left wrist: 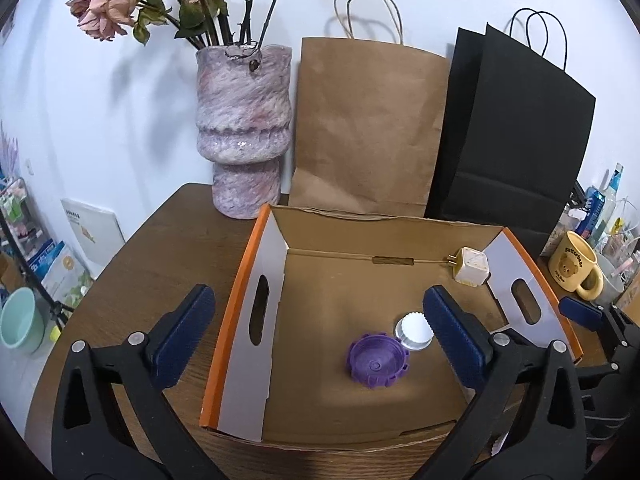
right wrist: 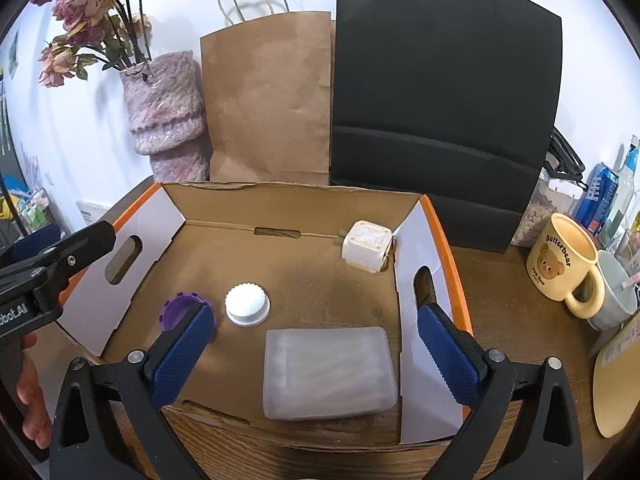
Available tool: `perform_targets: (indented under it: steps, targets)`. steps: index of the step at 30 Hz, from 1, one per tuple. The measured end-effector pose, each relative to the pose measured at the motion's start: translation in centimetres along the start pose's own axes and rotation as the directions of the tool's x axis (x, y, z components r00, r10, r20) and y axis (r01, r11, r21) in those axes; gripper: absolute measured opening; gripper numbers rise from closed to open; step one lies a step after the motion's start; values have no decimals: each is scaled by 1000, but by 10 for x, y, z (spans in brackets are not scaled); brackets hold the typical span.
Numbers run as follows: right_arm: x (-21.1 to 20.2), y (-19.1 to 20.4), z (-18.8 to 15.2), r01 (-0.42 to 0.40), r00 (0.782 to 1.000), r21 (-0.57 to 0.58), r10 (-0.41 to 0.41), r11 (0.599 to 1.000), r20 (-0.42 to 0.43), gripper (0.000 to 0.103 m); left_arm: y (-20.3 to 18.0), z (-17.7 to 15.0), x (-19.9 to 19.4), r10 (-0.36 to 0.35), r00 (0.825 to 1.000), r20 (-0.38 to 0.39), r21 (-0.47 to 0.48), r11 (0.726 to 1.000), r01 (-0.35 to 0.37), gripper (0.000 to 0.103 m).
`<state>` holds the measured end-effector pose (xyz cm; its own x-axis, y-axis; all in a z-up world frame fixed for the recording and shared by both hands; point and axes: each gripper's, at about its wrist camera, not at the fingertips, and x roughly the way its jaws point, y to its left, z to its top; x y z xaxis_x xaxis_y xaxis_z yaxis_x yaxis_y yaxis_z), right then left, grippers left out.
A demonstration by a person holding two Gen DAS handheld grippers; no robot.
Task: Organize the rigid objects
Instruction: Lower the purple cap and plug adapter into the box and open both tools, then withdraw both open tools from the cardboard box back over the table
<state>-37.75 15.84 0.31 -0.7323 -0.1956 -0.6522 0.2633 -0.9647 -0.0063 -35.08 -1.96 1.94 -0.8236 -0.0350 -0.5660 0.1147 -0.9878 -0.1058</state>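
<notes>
An open cardboard box [left wrist: 256,360] [right wrist: 160,220] with orange edges lies on a wooden table. Inside it are a purple ridged cap [left wrist: 376,362] [right wrist: 180,310], a white ridged cap [left wrist: 414,330] [right wrist: 247,304], a white cube charger [left wrist: 472,266] [right wrist: 366,246] in the far right corner, and a frosted plastic case [right wrist: 328,372] near the front. My left gripper [left wrist: 318,308] is open and straddles the box's left wall, holding nothing. My right gripper [right wrist: 316,320] is open above the plastic case, its left finger partly covering the purple cap.
A pink marbled vase [left wrist: 244,128] of dried roses, a brown paper bag [left wrist: 368,128] and a black paper bag [left wrist: 512,140] stand behind the box. A yellow bear mug [right wrist: 564,264] and a pale round mat [right wrist: 616,384] are right of it. A hand [right wrist: 32,400] shows at left.
</notes>
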Motion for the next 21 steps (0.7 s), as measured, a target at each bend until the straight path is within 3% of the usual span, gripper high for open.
perform_targets:
  steps: [21]
  targets:
    - [-45, 11, -8, -9, 997, -31, 11, 999, 71, 103, -1, -6, -40, -4, 998, 66, 25, 1000, 3, 103]
